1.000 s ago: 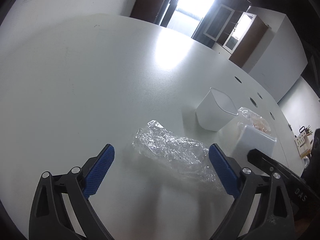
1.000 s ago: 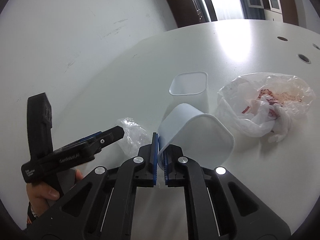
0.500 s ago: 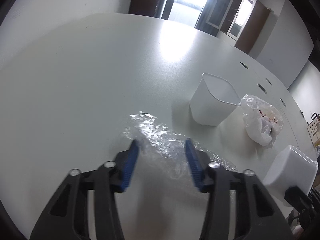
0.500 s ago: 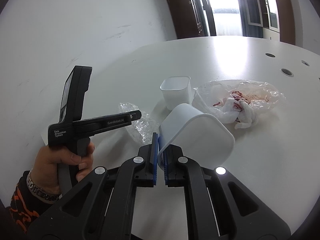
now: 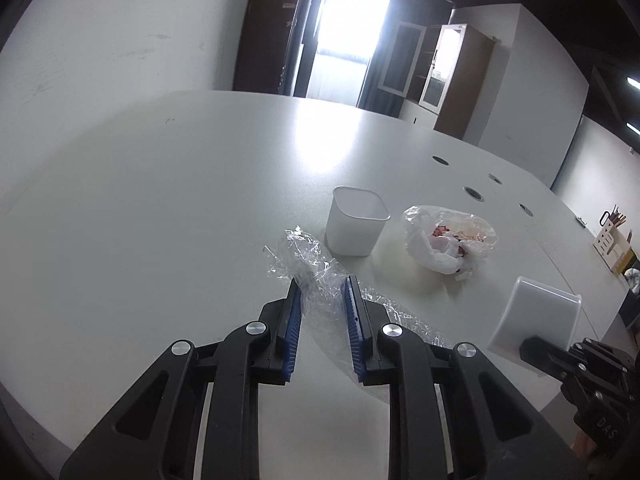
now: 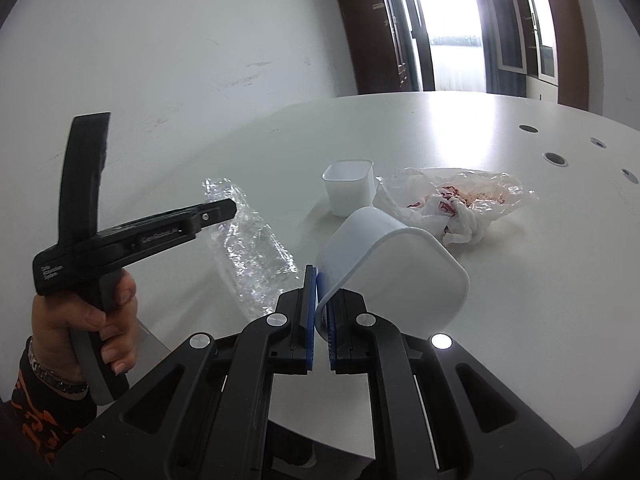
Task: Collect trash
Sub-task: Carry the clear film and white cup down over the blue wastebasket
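Clutter sits around the upright white tub [image 5: 356, 226] on my table [image 5: 160, 208], so I take that tub as my landmark. Just right of it lies a thin plastic bag [image 5: 448, 240] with crumpled, red-stained tissue inside. Just left and nearer to me lies the crinkled clear wrap [image 5: 308, 260], a long strip running from beside the tub back toward my left gripper [image 5: 320, 296]. That gripper's jaws are closing with the wrap bunched between the blue pads [image 5: 294, 320]; the film fills the narrow gap and seems to touch both. My right gripper [image 6: 316, 292], nearer than the tub and to its right, is pinched tight on the rim of a second white tub [image 6: 396, 272], held tilted in the air with its mouth turned toward me. From the right wrist that lifted tub blocks part of the bag and the table behind it.

The tabletop is pale, glossy and curved at the edge, with round cable holes [image 5: 474, 194] beyond the tub. Behind stand scuffed white walls, a bright doorway [image 5: 348, 36] and glass-fronted cabinets [image 5: 436, 64]. Items at the far right edge are too small to make out
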Available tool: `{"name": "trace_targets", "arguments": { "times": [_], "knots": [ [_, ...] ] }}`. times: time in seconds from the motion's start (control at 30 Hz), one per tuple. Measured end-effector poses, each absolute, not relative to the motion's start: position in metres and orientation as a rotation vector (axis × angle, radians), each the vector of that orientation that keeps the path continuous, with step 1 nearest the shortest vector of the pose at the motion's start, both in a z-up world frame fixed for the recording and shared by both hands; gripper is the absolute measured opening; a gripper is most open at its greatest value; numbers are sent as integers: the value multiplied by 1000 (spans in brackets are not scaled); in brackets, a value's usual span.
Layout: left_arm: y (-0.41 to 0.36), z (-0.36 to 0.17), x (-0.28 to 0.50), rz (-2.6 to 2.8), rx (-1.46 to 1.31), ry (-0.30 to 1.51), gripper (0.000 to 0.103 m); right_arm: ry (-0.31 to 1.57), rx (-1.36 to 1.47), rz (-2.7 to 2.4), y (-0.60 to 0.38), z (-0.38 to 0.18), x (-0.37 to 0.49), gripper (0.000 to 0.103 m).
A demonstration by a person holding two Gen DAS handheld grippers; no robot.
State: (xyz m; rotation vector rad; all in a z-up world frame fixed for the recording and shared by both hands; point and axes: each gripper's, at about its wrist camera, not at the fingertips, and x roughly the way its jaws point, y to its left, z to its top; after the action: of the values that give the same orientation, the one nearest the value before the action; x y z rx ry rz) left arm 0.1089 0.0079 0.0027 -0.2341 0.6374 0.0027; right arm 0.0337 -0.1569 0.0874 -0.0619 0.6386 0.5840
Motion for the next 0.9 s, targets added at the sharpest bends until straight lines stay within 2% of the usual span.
{"name": "trace_targets", "arguments": {
  "times": [0.33,0.57,0.9],
  "knots": [
    [-2,9,6,14,-125,539,20,595,-112,590,-175,78,-18,4],
    [-1,0,-31,-26,-160,525,20,640,-120,620,-179,57,-46,4],
    [-16,-48,-64,-75,-92,619,21,716,-207,683,-172,22,-107,5]
  ]
}}
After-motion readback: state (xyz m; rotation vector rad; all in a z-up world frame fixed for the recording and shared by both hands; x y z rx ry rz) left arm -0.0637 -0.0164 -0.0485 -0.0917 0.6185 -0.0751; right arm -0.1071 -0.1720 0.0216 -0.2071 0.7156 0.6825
